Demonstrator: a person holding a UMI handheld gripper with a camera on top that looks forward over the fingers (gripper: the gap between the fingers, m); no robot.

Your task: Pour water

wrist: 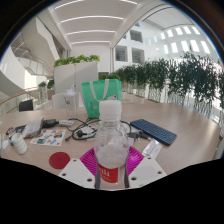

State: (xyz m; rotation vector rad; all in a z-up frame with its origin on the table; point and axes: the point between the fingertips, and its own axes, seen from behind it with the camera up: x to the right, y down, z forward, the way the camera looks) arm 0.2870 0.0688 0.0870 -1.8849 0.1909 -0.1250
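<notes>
Clear water bottle (111,140) upright between jaws, pink pads (90,160) pressing both sides.

The bottle (111,140) stands upright between the gripper (111,165) fingers and fills the gap, blocking the way straight ahead. Left of the fingers a red cap (60,159) lies on the bench (185,135), with papers (48,137) and a white cup (19,144) beyond it. Just behind the bottle a tangle of cable (85,129) and a green bag (100,96) close off the middle. To the right a dark flat slab (153,130) lies near; past it the bench surface is bare and offers free passage
</notes>
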